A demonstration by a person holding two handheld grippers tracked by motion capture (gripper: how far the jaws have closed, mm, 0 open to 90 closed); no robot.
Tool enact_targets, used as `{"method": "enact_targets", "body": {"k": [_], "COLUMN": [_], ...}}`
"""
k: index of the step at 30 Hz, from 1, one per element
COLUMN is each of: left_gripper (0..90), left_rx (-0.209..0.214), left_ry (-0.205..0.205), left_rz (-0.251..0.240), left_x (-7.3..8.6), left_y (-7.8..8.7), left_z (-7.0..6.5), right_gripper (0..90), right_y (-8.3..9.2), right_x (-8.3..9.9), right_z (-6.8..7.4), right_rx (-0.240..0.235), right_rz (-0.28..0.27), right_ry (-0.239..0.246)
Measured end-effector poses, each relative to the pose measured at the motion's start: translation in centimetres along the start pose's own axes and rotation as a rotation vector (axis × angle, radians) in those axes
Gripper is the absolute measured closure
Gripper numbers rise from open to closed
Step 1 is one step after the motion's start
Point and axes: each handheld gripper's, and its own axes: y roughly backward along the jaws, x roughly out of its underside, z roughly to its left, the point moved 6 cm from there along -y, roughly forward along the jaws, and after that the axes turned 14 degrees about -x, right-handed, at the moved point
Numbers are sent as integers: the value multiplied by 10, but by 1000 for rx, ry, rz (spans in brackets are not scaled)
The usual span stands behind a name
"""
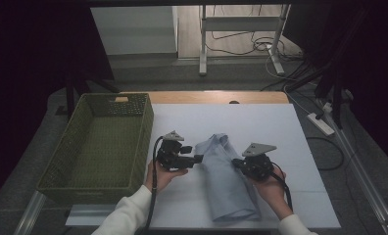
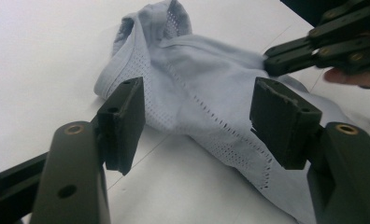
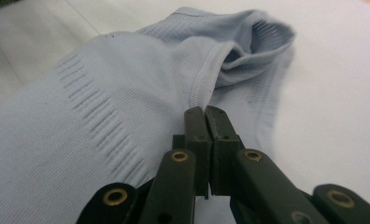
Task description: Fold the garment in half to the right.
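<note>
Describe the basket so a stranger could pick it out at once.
Start at the white table and go to its left edge. There a basket stands beside the pale blue garment that the two tongs work on. It is the one woven, olive-green thing: a deep rectangular box, open on top, with a handle slot in its far wall.

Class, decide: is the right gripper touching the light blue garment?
Touching. The right gripper view shows the right gripper shut on the light blue garment edge.
</note>
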Motion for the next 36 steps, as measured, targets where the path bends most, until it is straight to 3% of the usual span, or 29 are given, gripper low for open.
{"method": "enact_targets", "body": {"k": [5, 11, 17, 21, 27, 32, 36], "left_gripper": [363, 363, 361, 358, 355, 353, 352], "left_rx": [1, 2, 4, 6, 8, 7, 7], "left_ry": [0, -2, -4, -8, -11, -12, -13], "left_rz": [-2, -1, 1, 9, 13, 17, 19], "left_x": [-1, -1, 0, 1, 1, 2, 2], "left_y": [1, 1, 0, -1, -2, -2, -3], "left_z": [-1, -2, -2, -4, -4, -4, -3], "right_gripper": [885, 885, 884, 884, 877, 854, 746], "right_y": [24, 39, 31, 16, 5, 9, 20], "right_x": [-1, 3, 19, 27, 31, 29, 23], "right_z": [-2, -8, -20, -20, -14, -15, -16], "right_rx": [38, 74, 96, 108, 105, 105, 131], "right_rz": [-45, -42, 17, 98, 134, 109, 51], "right_ry": [-9, -23, -58, -22, -3, -1, -11]}}
